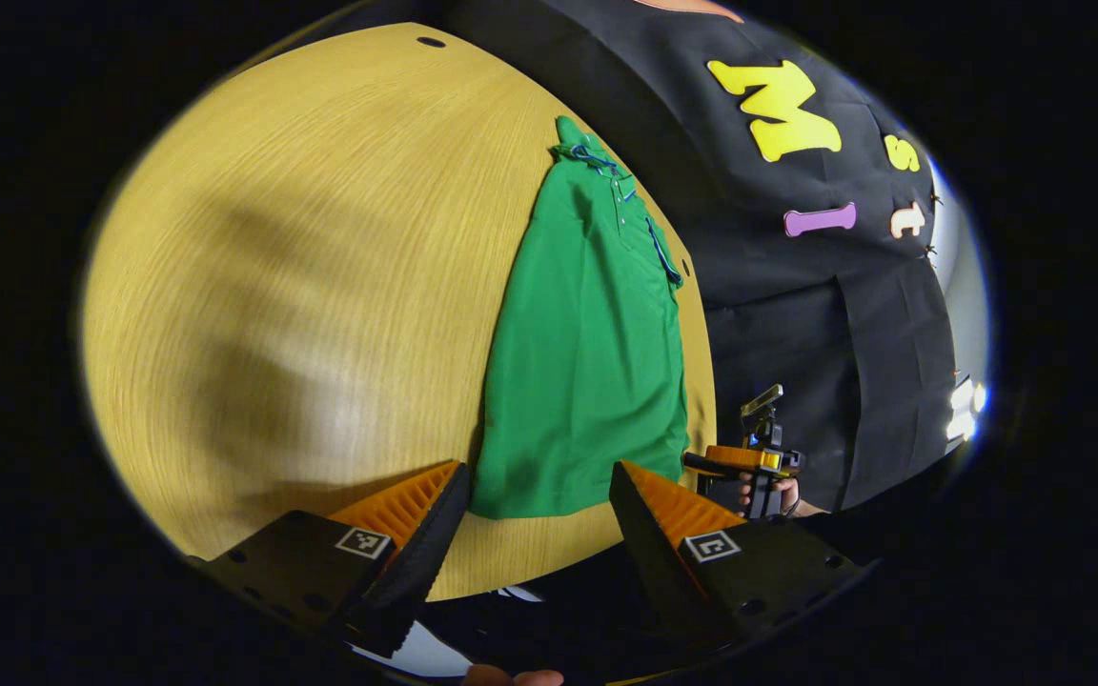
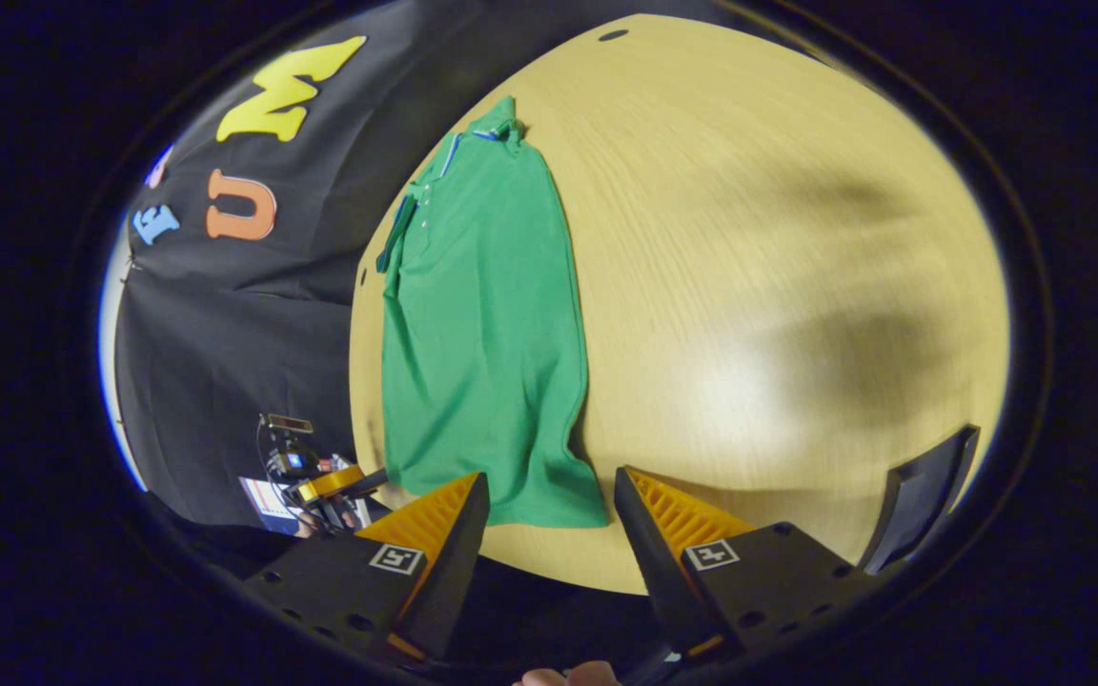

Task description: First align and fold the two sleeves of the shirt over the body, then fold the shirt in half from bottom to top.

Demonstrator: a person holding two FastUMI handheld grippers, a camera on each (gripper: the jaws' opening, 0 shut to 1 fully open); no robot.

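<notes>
place: recording booth | signs: black cloth wall (image 1: 778, 314) close around one bare wooden table (image 1: 320, 238)

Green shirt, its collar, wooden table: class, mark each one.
Green shirt (image 1: 587, 381), left gripper view, mid body.
Collar (image 2: 497, 124), right gripper view, far end of shirt.
Wooden table (image 2: 778, 286), right gripper view, bare top.
</notes>
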